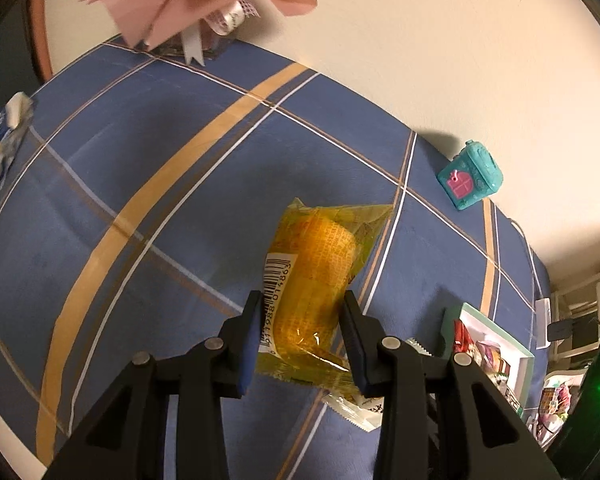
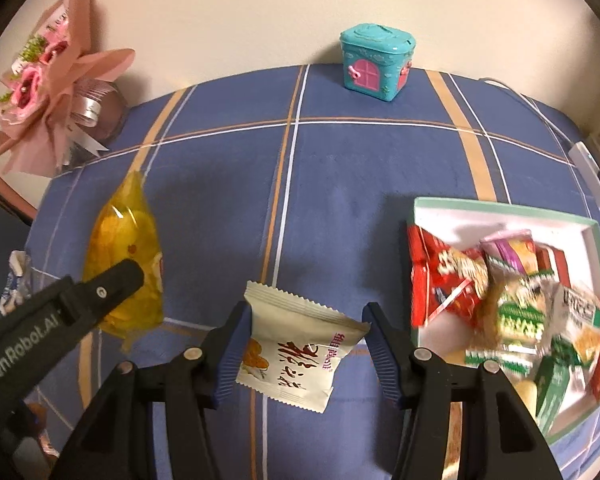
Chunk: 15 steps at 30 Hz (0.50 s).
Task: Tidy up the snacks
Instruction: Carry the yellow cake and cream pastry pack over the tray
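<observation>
My left gripper (image 1: 302, 300) is shut on a yellow snack packet (image 1: 320, 280) with a barcode and holds it above the blue plaid tablecloth (image 1: 160, 160). The same packet (image 2: 124, 264) and left gripper (image 2: 112, 280) show at the left of the right wrist view. My right gripper (image 2: 306, 312) is open, its fingers either side of a white snack packet (image 2: 296, 348) that lies on the cloth; I cannot tell if they touch it. A white box with a green rim (image 2: 500, 206) at the right holds several snack packets (image 2: 512, 300).
A teal toy house (image 2: 376, 62) stands at the table's back edge by the wall. A pink bouquet (image 2: 48, 88) stands at the back left. A blue-white packet (image 1: 0, 140) lies at the left edge. A white power strip (image 2: 590, 172) with a cable lies at the right edge.
</observation>
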Tool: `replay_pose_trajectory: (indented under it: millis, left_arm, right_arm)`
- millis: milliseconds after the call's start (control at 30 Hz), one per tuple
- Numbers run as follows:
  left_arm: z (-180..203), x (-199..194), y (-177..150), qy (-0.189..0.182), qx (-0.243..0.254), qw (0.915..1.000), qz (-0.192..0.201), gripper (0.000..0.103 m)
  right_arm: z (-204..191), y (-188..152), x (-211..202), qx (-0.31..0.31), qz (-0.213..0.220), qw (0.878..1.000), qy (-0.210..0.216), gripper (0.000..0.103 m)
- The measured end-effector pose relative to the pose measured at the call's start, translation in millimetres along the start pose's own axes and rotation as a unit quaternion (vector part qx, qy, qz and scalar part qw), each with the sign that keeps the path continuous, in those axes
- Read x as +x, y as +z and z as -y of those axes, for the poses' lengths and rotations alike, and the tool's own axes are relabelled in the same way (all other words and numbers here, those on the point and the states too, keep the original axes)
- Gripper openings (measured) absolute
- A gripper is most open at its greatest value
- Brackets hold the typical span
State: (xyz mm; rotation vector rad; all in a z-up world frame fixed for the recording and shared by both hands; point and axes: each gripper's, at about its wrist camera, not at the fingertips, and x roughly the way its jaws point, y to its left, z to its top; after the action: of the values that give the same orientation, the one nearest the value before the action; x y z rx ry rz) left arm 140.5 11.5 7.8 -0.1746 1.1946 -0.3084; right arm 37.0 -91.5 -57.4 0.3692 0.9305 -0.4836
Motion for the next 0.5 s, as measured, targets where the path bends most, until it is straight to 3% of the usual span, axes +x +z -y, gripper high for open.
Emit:
replay_pose_trajectory:
  millis: [233,500]
  left_arm:
    - [0.1,-25.6,-25.0,-0.016,0.008,0.9996,0.020,0.039]
    - [2.9,-41.1,-26.2,-0.034,0.015,0.9987,0.035,0.039]
  right_arm:
    - [4.8,-19.6,-33.0,0.003,0.029,1.000,0.006,0.060]
    - [23.5,-39.1,-67.5,0.012,0.061,0.998,-0.003,0.060]
